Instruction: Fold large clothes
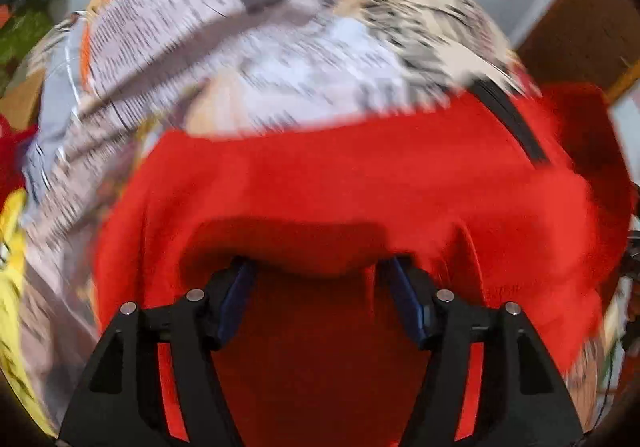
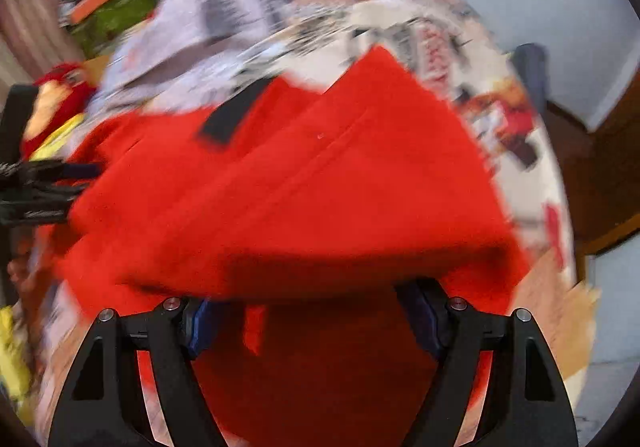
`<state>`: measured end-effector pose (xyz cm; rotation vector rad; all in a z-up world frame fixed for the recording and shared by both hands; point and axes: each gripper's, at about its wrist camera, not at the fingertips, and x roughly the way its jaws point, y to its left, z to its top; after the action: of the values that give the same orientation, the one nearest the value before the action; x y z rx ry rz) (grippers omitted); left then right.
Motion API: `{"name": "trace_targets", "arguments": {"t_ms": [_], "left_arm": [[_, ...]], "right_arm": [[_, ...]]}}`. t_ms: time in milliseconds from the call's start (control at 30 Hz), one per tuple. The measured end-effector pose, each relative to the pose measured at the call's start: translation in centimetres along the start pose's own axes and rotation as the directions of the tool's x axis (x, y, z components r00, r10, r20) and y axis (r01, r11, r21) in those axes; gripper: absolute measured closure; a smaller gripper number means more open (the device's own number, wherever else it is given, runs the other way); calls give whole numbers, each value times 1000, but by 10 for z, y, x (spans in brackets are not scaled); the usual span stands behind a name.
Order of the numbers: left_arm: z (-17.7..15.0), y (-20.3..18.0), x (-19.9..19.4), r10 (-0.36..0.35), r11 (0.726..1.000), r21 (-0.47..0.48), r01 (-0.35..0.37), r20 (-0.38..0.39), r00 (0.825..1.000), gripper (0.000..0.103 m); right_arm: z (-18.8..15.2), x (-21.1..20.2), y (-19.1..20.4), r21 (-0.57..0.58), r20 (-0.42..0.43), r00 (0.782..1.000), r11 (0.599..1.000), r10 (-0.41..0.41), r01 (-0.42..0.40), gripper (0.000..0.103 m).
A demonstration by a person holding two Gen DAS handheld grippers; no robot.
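A large red garment [image 1: 344, 183] with a black strip [image 1: 512, 119] lies folded over on a newspaper-covered surface [image 1: 240, 47]. In the left wrist view its folded edge drapes over my left gripper [image 1: 316, 271], hiding the fingertips; the blue pads [image 1: 236, 303] stand wide apart. In the right wrist view the same garment [image 2: 300, 183] covers the tips of my right gripper [image 2: 308, 299]; its blue pads [image 2: 424, 323] are also spread wide. Both views are motion-blurred. Whether either gripper pinches cloth is hidden.
Newspapers [image 2: 320, 27] cover the surface. Green and orange items [image 2: 112, 11] lie at the far left, red and yellow cloth [image 2: 56, 107] at the left. A brown wooden panel [image 1: 580, 27] stands at the right. The other gripper [image 2: 36, 183] shows at the left edge.
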<state>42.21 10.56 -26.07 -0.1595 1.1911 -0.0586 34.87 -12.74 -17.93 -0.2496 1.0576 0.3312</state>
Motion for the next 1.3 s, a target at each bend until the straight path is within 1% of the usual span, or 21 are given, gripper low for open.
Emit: {"name": "trace_targets", "arguments": {"t_ms": [33, 67, 100, 133, 167, 200, 233, 333, 500, 633, 733, 800, 833, 900, 967, 1000, 1033, 1067, 1133, 1200, 1300], "left_arm": [[14, 6, 2, 63, 998, -9, -63, 27, 998, 39], [26, 13, 0, 158, 987, -23, -157, 66, 985, 39], [36, 20, -3, 235, 972, -43, -232, 94, 967, 39], [43, 27, -7, 284, 958, -66, -278, 115, 952, 39], [48, 35, -12, 304, 951, -91, -294, 129, 944, 39], [50, 42, -18, 300, 951, -114, -286, 138, 944, 39], [51, 49, -24, 279, 956, -130, -261, 146, 949, 39], [42, 52, -41, 231, 969, -132, -210, 170, 958, 39], [15, 32, -63, 160, 987, -55, -152, 186, 969, 39], [-10, 9, -80, 86, 996, 2, -88, 195, 977, 39], [-28, -8, -80, -5, 1000, 25, 1, 158, 987, 39], [-42, -19, -74, -41, 998, 62, 34, 120, 992, 39], [-47, -23, -71, -46, 996, 83, 38, 109, 993, 39], [-62, -29, -60, -17, 992, 122, 6, 81, 997, 39], [-75, -27, -50, 9, 992, 123, -15, 55, 998, 39], [-79, -24, -47, 14, 993, 115, -20, 49, 999, 38], [-85, -19, -44, 26, 995, 93, -30, 52, 998, 36], [-88, -12, -45, 31, 997, 65, -35, 62, 998, 32], [-94, 3, -47, 38, 999, -5, -37, 69, 997, 31], [-98, 16, -51, 51, 998, -42, -48, 74, 996, 31], [-105, 33, -61, 78, 992, -103, -68, 94, 993, 31]], "right_arm": [[9, 1, -8, 27, 17, 1000, 999, -22, 21, 29], [19, 2, -18, 71, 38, 998, 996, -55, 52, 29], [27, 1, -29, 126, 55, 993, 987, -105, 98, 29], [32, 0, -37, 167, 65, 988, 978, -137, 124, 29], [37, -3, -45, 210, 76, 985, 968, -158, 139, 29], [39, -7, -51, 248, 88, 984, 960, -156, 130, 29], [39, -11, -54, 270, 98, 985, 957, -140, 109, 29], [30, -27, -51, 291, 128, 990, 957, -57, 17, 29], [18, -36, -10, 178, 123, 992, 983, 20, -42, 29], [11, -35, 23, 100, 100, 991, 990, 89, -99, 29], [0, -32, 51, 42, 65, 990, 991, 126, -129, 29], [-6, -22, 61, -2, 30, 991, 992, 130, -130, 29], [-10, -18, 66, -28, 11, 993, 993, 119, -118, 29], [-20, -12, 71, -75, -13, 997, 994, 78, -79, 29], [-28, -17, 68, -91, 9, 998, 994, 63, -62, 28], [-31, -19, 64, -87, 16, 998, 994, 60, -58, 23], [-34, -22, 60, -78, 20, 999, 996, 43, -41, 20], [-35, -25, 56, -72, 21, 1000, 997, 20, -19, 20], [-40, -27, 46, -65, 13, 1000, 998, -23, 24, 20], [-46, -26, 36, -51, 4, 999, 997, -50, 50, 20], [-55, -28, 18, 5, -15, 999, 999, -40, 40, 19]]}}
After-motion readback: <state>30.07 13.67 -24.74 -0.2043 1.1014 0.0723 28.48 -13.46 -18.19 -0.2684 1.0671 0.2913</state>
